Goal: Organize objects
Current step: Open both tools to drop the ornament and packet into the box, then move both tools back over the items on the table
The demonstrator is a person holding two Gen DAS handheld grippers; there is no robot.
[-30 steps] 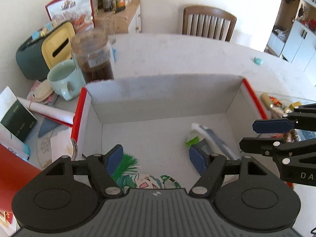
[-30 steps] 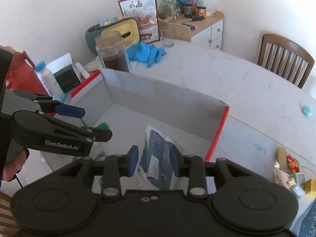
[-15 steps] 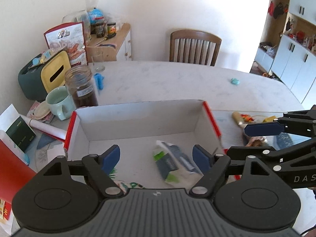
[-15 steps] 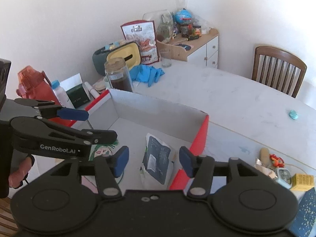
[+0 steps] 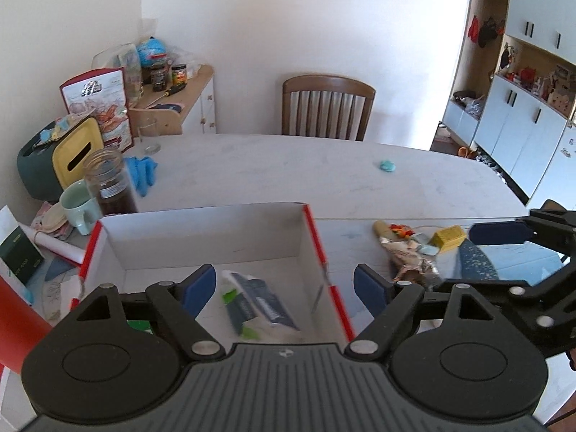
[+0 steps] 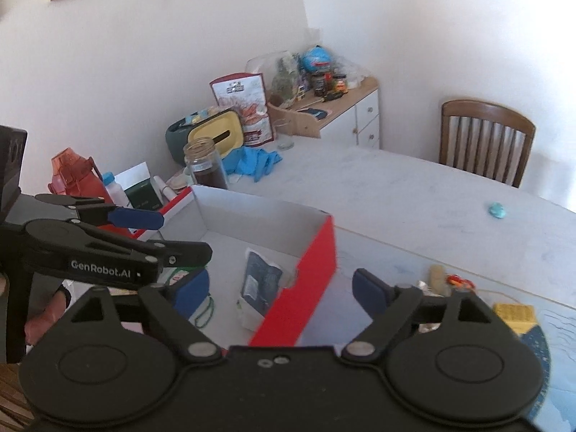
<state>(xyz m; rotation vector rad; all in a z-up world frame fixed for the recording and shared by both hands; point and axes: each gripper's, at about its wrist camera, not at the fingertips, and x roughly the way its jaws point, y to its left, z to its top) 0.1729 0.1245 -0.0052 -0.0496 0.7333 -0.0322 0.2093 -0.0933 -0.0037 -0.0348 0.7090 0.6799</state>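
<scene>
A red-sided cardboard box (image 5: 201, 230) with a white inside sits on the table. A dark blue and white packet (image 5: 257, 300) lies flat on its floor; it also shows in the right wrist view (image 6: 260, 282). My left gripper (image 5: 285, 289) is open and empty, held above the box's right front corner. My right gripper (image 6: 280, 292) is open and empty above the box's red right wall (image 6: 306, 284). Each gripper shows in the other's view, the right one (image 5: 504, 252) at the right edge and the left one (image 6: 144, 234) at the left.
Right of the box lie a crumpled wrapper (image 5: 406, 255), a small yellow box (image 5: 448, 237) and a dark blue speckled pad (image 5: 475, 259). A jar (image 5: 109, 183), a mint mug (image 5: 77, 205) and blue gloves (image 5: 142, 171) stand behind the box. A chair (image 5: 327, 108) is at the far side.
My right gripper opened and let go of the packet, which now lies in the box. Both grippers have lifted up and back, away from the box.
</scene>
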